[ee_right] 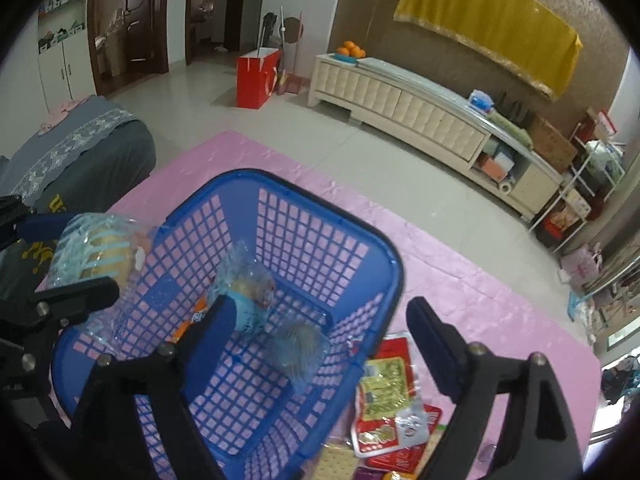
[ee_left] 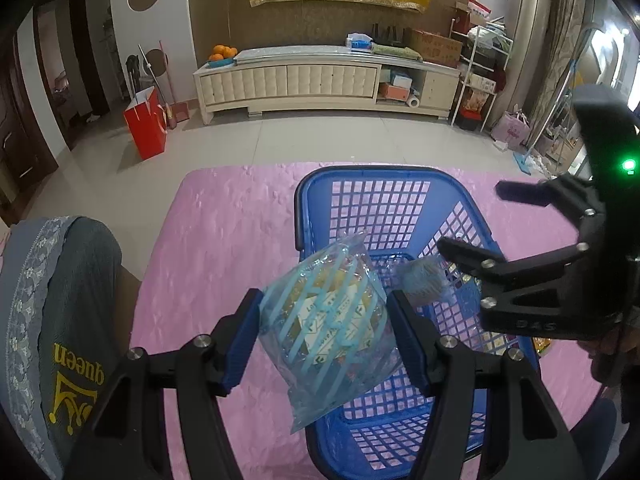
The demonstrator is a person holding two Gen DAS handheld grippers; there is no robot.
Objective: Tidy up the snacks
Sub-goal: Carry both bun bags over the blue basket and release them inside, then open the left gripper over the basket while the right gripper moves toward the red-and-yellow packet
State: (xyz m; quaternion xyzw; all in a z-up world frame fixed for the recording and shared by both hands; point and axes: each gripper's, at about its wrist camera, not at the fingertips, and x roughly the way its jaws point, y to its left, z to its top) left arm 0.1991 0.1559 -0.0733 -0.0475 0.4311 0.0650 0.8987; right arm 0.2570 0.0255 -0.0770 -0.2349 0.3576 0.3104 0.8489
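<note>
Gripping snack bag (ee_left: 332, 320) over basket (ee_left: 360, 176)

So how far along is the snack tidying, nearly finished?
Partway, I'd say. Done: two clear-wrapped snacks already lie in the blue plastic lattice basket. In hand: the left gripper holds a clear blue-striped snack bag over the basket. Left: red and yellow snack packets on the pink tablecloth; the right gripper is open.
</note>
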